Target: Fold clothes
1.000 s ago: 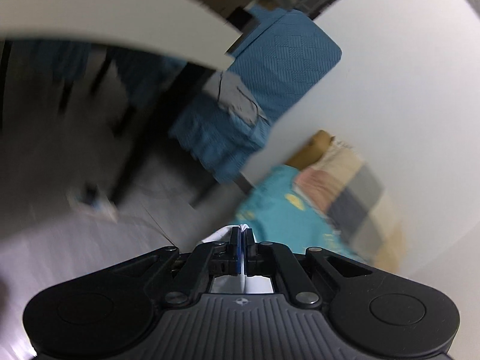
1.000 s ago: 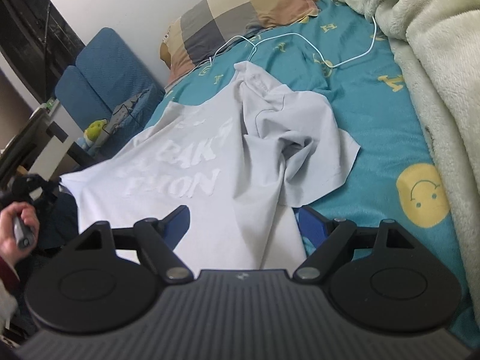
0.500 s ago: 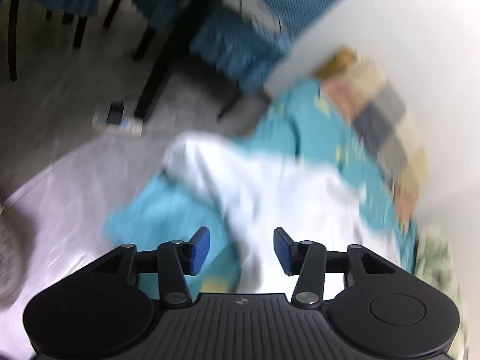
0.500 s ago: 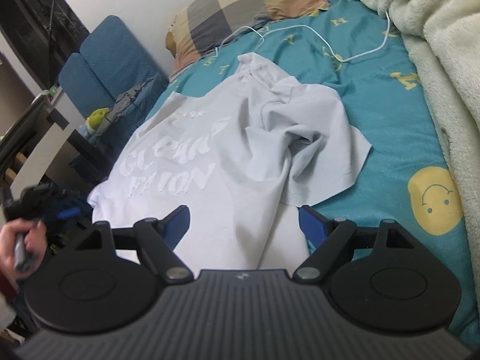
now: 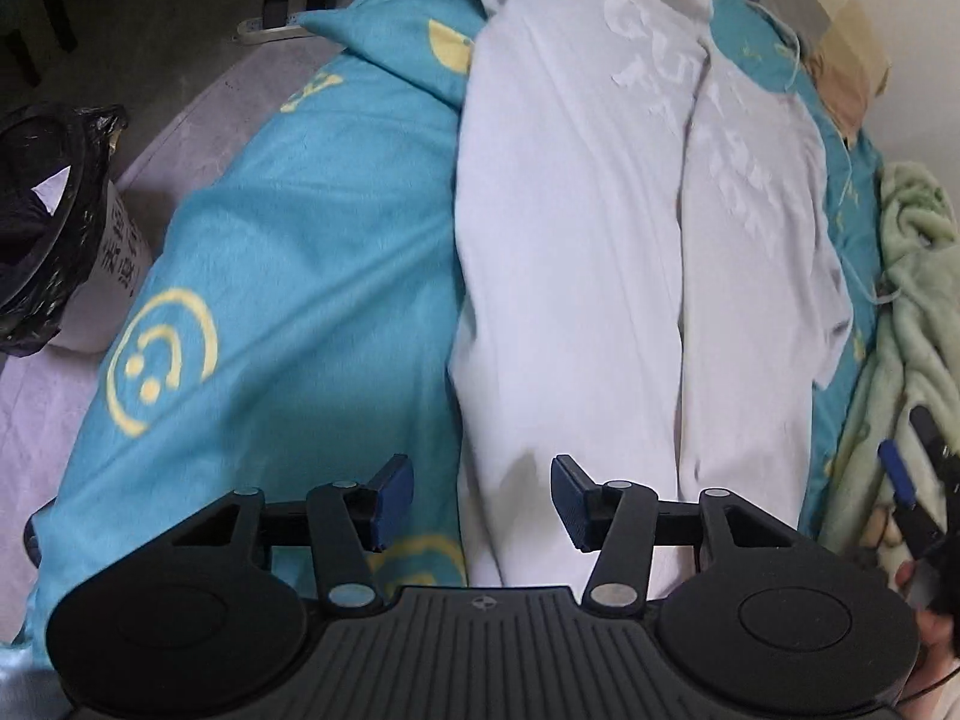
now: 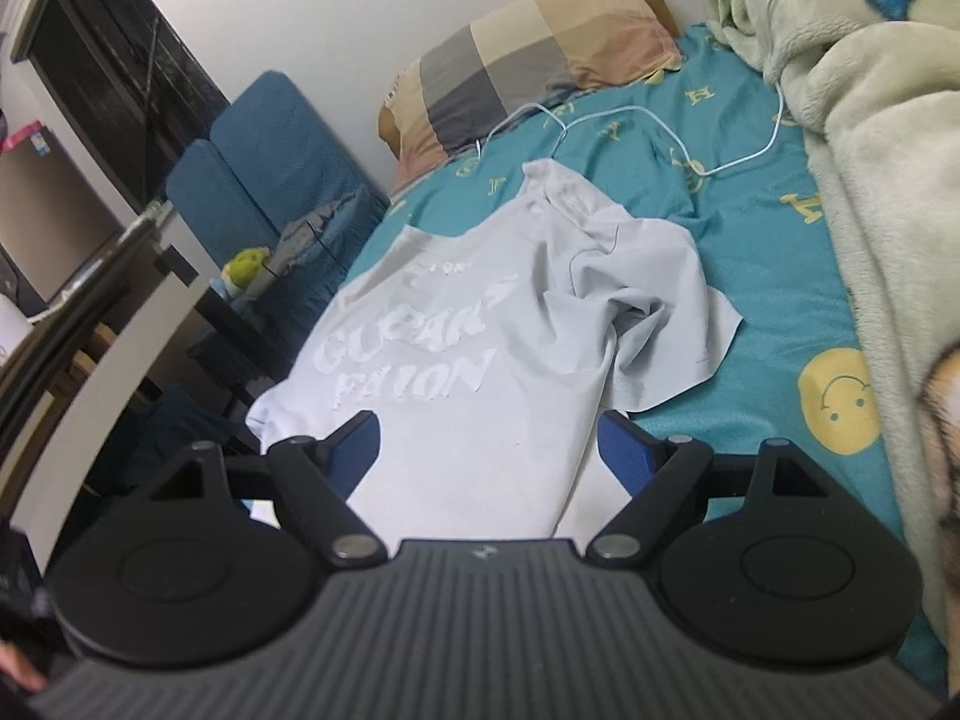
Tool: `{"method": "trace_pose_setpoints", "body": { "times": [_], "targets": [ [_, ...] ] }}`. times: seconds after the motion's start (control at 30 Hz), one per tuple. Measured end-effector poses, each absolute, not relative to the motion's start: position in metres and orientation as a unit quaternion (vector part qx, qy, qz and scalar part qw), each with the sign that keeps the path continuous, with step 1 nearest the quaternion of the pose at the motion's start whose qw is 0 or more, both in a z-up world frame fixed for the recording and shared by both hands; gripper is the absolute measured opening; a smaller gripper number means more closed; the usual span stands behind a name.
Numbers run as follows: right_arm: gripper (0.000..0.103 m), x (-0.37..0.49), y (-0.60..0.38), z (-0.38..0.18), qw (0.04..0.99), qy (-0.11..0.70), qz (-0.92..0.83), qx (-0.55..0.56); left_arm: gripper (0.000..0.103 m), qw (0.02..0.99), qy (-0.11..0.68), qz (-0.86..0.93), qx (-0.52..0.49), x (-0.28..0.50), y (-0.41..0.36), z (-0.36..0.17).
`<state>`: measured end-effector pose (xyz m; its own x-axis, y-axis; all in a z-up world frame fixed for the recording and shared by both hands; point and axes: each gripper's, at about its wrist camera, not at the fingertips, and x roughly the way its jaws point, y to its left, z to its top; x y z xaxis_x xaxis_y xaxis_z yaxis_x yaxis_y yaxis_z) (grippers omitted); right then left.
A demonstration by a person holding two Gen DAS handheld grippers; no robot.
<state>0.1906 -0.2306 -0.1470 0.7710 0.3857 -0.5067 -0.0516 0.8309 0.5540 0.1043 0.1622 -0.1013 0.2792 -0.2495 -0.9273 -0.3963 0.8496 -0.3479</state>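
In the right wrist view, the shirt (image 6: 480,324) is lying mid-frame on the bed (image 6: 774,252). The pillow (image 6: 528,54) is sitting above it at the top, the cable (image 6: 660,120) is lying between them, the blanket (image 6: 870,138) is lying along the right edge, and the chair (image 6: 270,150) is standing at left.

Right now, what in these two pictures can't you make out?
- T-shirt hem, right wrist view: hidden behind the gripper body.
- T-shirt's raised lettering, left wrist view: blurred, unreadable.
- Bin bag contents, left wrist view: too dark.
- Cable ends: plug unseen.
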Motion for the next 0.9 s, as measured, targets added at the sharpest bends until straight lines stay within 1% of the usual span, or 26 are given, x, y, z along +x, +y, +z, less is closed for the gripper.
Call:
{"method": "trace_pose_setpoints", "body": {
  "times": [0.1, 0.13, 0.17, 0.2, 0.27, 0.5, 0.63, 0.9],
  "targets": [
    [0.082, 0.187, -0.236, -0.146, 0.900, 0.316, 0.122, 0.273, 0.050, 0.767, 0.607, 0.053, -0.200, 0.095, 0.142, -0.089],
    [0.082, 0.187, -0.236, -0.146, 0.900, 0.316, 0.123, 0.275, 0.047, 0.763, 0.620, 0.051, -0.175, 0.092, 0.134, -0.091],
    [0.082, 0.188, -0.237, -0.146, 0.898, 0.317, 0.124, 0.279, 0.041, 0.760, 0.627, 0.054, -0.160, 0.091, 0.131, -0.093],
    [0.082, 0.188, -0.238, -0.147, 0.897, 0.317, 0.126, 0.283, 0.038, 0.757, 0.634, 0.056, -0.145, 0.091, 0.129, -0.096],
    [0.082, 0.189, -0.238, -0.148, 0.893, 0.319, 0.129, 0.290, 0.038, 0.751, 0.648, 0.059, -0.115, 0.090, 0.121, -0.101],
    [0.082, 0.188, -0.240, -0.150, 0.884, 0.322, 0.139, 0.308, 0.037, 0.730, 0.673, 0.023, -0.115, 0.101, 0.090, -0.132],
    [0.082, 0.189, -0.242, -0.153, 0.880, 0.325, 0.140, 0.318, 0.037, 0.723, 0.681, 0.027, -0.116, 0.102, 0.084, -0.140],
    [0.082, 0.192, -0.246, -0.160, 0.869, 0.333, 0.138, 0.340, 0.036, 0.724, 0.678, 0.022, -0.125, 0.092, 0.087, -0.123]
  ]
}}
